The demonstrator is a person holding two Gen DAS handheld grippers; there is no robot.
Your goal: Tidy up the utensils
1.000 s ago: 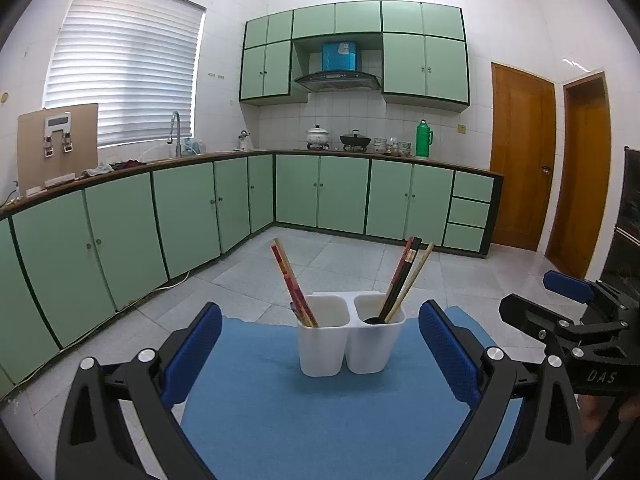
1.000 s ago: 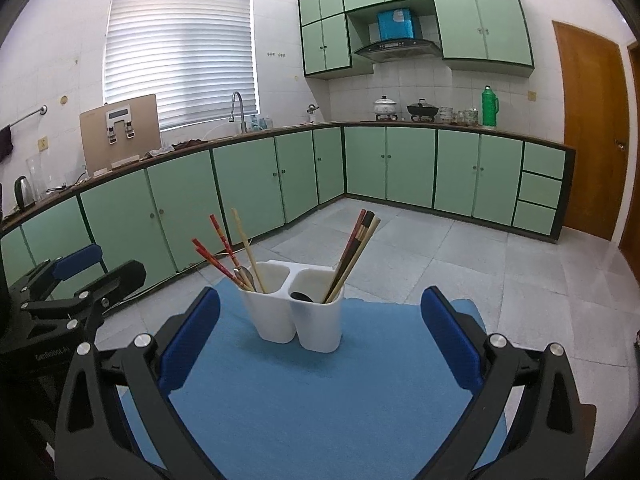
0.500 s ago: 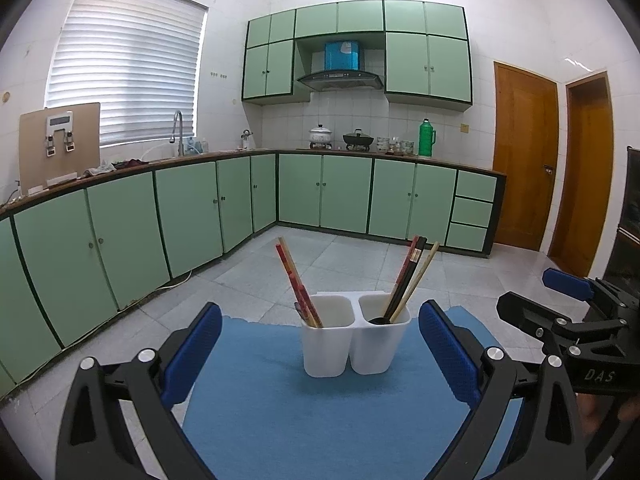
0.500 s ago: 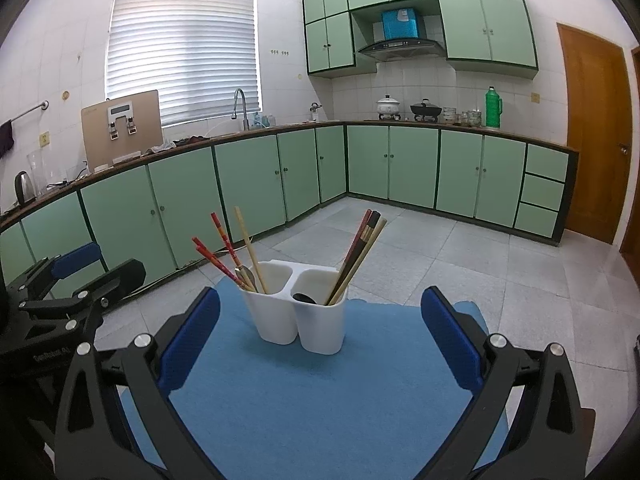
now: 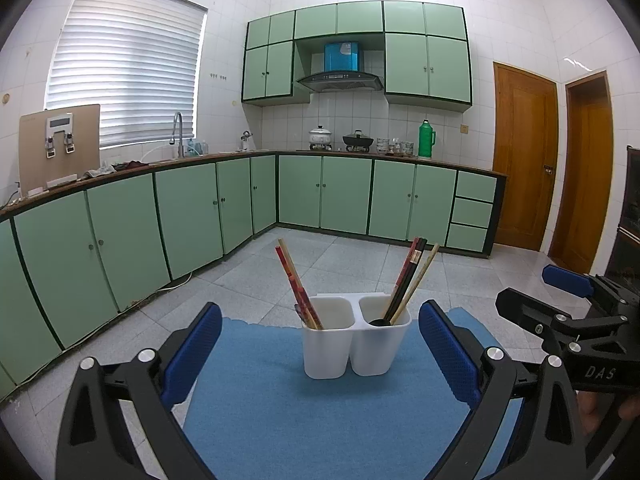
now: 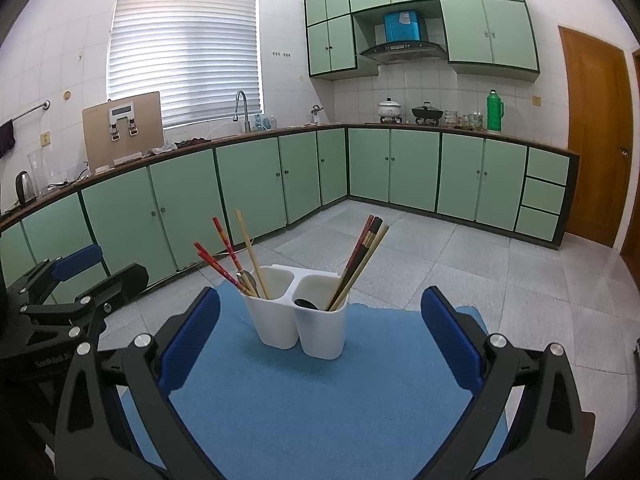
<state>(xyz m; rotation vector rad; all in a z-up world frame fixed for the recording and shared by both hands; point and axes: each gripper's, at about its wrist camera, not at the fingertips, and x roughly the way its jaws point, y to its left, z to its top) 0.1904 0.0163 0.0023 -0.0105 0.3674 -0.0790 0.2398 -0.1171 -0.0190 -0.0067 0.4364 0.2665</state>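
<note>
Holder: a white two-cup utensil holder (image 5: 356,336) stands upright on the blue mat (image 5: 320,420), near the mat's far edge and well ahead of both grippers.
Left cup: red chopsticks (image 6: 218,266) and one pale wooden chopstick (image 6: 250,252) lean out to the left; a metal spoon bowl (image 6: 246,278) shows at the rim in the right wrist view.
Right cup: dark and pale chopsticks (image 5: 412,276) lean to the right, with a black spoon (image 6: 306,303) lying low inside.
Left gripper: the left gripper (image 5: 320,356) hangs over the near part of the mat, fingers spread wide, holding nothing.
Right gripper: the right gripper (image 6: 320,344) sits likewise, fingers wide apart and empty, the holder framed between them but well clear.
How it will handle: the chopsticks look light, stiff, thin and smooth, so I'd guess they roll or slip in a loose pinch. The holder looks like light plastic and could tip if a stick is dragged sideways.
Where to take hold: the upper shaft of one stick, above the rim, where it stands apart from its neighbours; pull along its lean.
Sorting left: the left cup mixes red and pale sticks with a spoon, so the job seems unfinished.
Since a second ago: the holder and sticks lie just as they did; both views have drifted slightly and the holder sits a little farther off, as if both grippers eased back. Fingers are as wide as before.
</note>
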